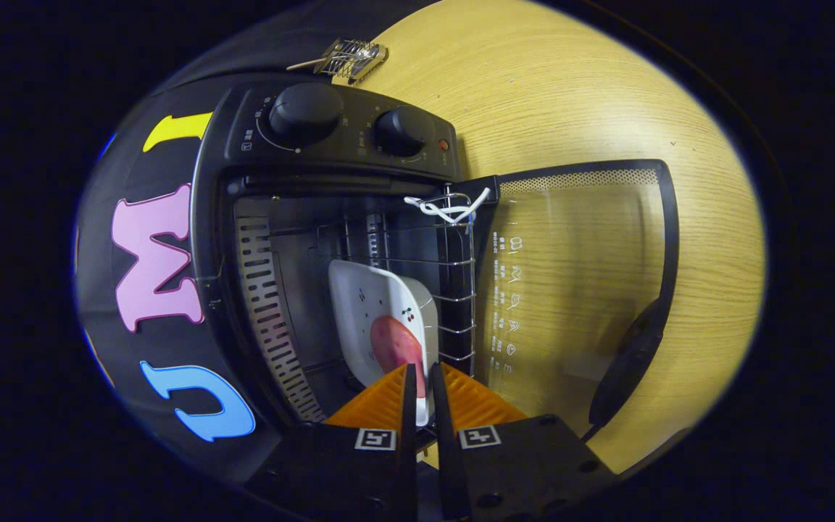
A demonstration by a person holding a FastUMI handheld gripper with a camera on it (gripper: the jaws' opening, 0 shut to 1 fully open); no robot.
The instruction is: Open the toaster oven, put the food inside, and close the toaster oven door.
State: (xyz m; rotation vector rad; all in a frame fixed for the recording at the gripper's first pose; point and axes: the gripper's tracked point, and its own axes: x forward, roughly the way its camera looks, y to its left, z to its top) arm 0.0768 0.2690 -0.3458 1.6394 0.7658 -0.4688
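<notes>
- Black toaster oven (pixel 330 138), tipped sideways in this view, glass door (pixel 577 290) swung open onto pale wood tabletop (pixel 570 87).
- White square plate (pixel 359 304) carrying reddish round food (pixel 396 344) sits on wire rack (pixel 454 290) inside.
- Gripper (pixel 422 388) fingers pinch plate's near rim, 12 o'clock ahead.
- Small metal rack (pixel 349 58) lies beyond oven.
</notes>
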